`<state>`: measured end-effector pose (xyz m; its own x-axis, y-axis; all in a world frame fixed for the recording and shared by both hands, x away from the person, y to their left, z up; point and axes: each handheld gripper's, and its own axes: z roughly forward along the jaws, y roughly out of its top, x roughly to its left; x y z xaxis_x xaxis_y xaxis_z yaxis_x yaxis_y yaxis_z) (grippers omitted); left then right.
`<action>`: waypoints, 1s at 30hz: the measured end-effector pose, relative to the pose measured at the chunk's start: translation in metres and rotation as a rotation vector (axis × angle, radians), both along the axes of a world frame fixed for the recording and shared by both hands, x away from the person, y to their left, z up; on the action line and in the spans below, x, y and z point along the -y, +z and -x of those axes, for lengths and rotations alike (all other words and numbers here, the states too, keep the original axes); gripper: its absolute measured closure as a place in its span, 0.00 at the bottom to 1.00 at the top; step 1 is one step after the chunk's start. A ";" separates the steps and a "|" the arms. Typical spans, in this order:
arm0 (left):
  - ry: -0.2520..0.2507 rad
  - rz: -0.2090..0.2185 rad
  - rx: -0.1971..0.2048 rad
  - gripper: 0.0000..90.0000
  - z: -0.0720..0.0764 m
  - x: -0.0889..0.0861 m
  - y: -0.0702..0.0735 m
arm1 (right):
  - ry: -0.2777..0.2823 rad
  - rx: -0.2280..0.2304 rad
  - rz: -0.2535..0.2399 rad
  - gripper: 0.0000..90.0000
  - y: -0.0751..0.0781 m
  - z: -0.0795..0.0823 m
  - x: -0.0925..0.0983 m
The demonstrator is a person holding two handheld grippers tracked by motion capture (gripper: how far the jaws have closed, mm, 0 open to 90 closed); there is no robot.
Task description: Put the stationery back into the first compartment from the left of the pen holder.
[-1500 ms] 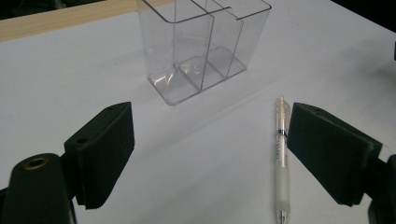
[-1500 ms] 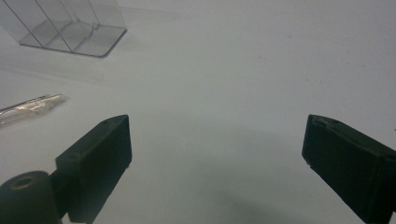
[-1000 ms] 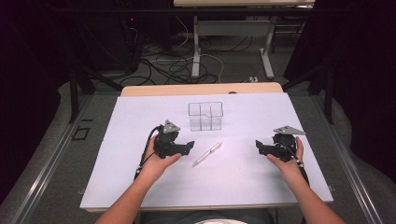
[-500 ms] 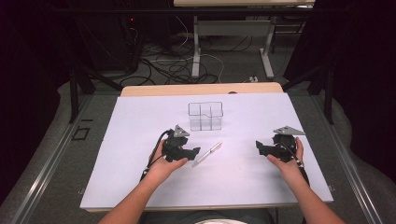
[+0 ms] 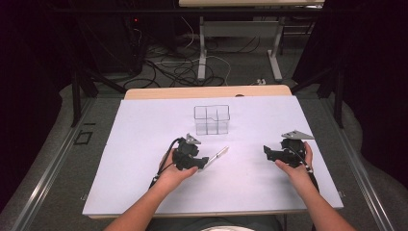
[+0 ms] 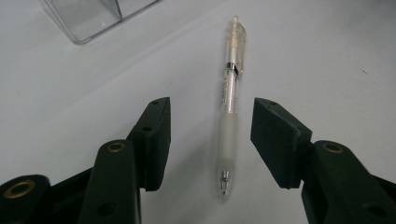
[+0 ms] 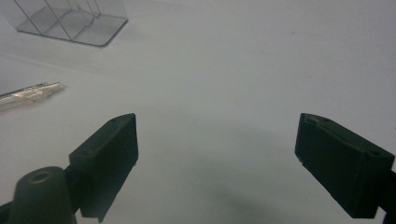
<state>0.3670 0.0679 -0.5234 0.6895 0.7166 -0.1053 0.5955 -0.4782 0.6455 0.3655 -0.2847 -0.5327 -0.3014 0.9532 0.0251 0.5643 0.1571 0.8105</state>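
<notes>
A clear plastic pen (image 6: 229, 112) lies flat on the white table sheet (image 5: 144, 139); its far end shows in the high view (image 5: 219, 154) and at the left edge of the right gripper view (image 7: 28, 94). My left gripper (image 6: 210, 140) straddles the pen's grip end, and its jaws have just been closing. The pen lies between the pads (image 6: 156, 140), with a gap on both sides, so the left gripper (image 5: 202, 162) is open. My right gripper (image 5: 267, 152) rests still at the right, its jaws (image 7: 215, 158) wide open over bare sheet.
A clear plastic organiser box (image 5: 211, 119) with several compartments stands behind the pen at mid-table; its corner shows in the left gripper view (image 6: 88, 18) and the right gripper view (image 7: 70, 21). Beyond the table's far wooden edge (image 5: 207, 91) lie cables and desk legs.
My left gripper has moved right and down to the pen, and its jaws have narrowed around the pen's near end. The right hand and the pen have stayed put.
</notes>
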 end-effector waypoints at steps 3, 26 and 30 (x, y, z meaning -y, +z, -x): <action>-0.012 -0.008 -0.014 0.57 0.001 0.003 -0.001 | 0.006 -0.001 -0.001 0.15 0.000 0.001 0.000; -0.065 -0.118 -0.045 0.72 0.001 0.014 -0.009 | 0.015 -0.010 -0.004 0.15 -0.001 0.000 -0.001; -0.069 -0.138 -0.045 0.73 0.001 0.017 -0.012 | 0.017 -0.010 -0.003 0.15 -0.001 0.000 -0.001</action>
